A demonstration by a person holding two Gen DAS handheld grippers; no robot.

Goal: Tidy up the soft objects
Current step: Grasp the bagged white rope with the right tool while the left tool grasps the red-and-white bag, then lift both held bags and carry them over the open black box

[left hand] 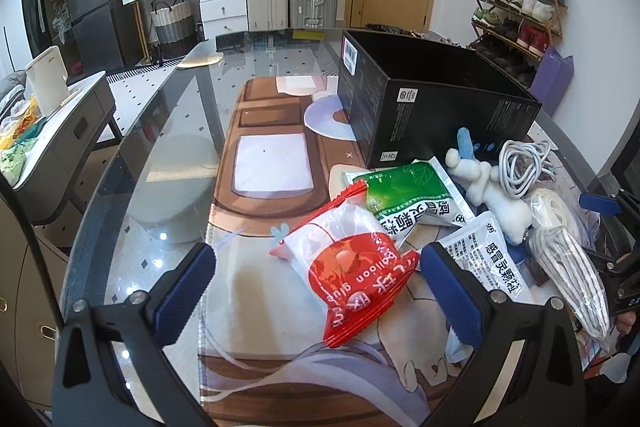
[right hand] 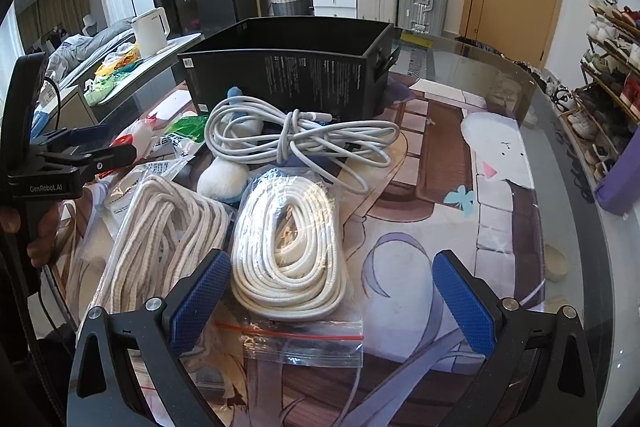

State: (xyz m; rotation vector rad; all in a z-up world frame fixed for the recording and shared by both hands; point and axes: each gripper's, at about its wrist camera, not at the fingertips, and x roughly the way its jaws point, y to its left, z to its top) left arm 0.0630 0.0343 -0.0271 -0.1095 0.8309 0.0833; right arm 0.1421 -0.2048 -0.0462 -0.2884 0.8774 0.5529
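Clearly both claws gape wide and hold nothing: the left gripper (left hand: 316,287) straddles the red balloon-glue packet (left hand: 352,267), the right gripper (right hand: 332,299) a bagged white rope (right hand: 288,251). Two rope bags, one loose white cable (right hand: 296,137), one plush toy (left hand: 492,191) and perhaps two medicine sachets crowd before the open black box (right hand: 288,67).
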